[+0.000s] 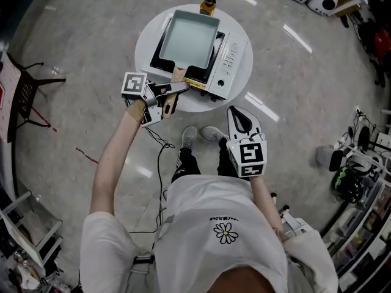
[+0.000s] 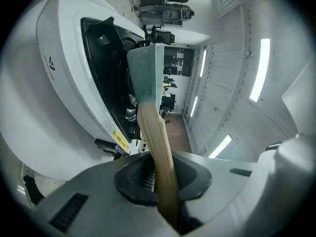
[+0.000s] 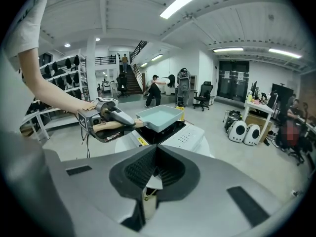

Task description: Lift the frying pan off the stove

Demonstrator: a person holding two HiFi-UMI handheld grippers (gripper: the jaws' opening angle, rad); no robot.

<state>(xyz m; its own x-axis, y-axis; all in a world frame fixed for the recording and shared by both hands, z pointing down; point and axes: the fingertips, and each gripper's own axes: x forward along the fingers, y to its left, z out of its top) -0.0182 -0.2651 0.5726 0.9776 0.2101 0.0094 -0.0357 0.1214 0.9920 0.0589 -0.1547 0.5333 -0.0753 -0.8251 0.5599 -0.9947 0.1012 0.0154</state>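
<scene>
**Left gripper (image 1: 172, 90) clamped on the handle (image 2: 157, 142), lift not yet made**

Left jaws are pressed onto the wooden handle from both sides. The left gripper view shows the handle running straight out from between the pads with no gap on either side. From where I stand, the grasp looks complete.

The pan (image 1: 188, 38), a square one with a pale inside, sits flat on the stove (image 1: 229, 63). The stove stands on a round white table (image 1: 146, 41). I see no space between the pan's base and the black burner top, so I judge it is not off the stove yet.

The right gripper (image 1: 237, 113) is well back from the table, close to the person's body. Its jaws are together with nothing between them, and it takes no part in this.

The step in hand is the change from grasp to lift. The next move should be a straight rise of the left arm. All the pan's weight hangs forward of the grip, so the wrist has to resist the pan tipping nose-down. The clamp must also stay firm, since the smooth handle could turn between the pads. Once the base is clear of the burner frame, the pan can be carried away from the stove.
</scene>
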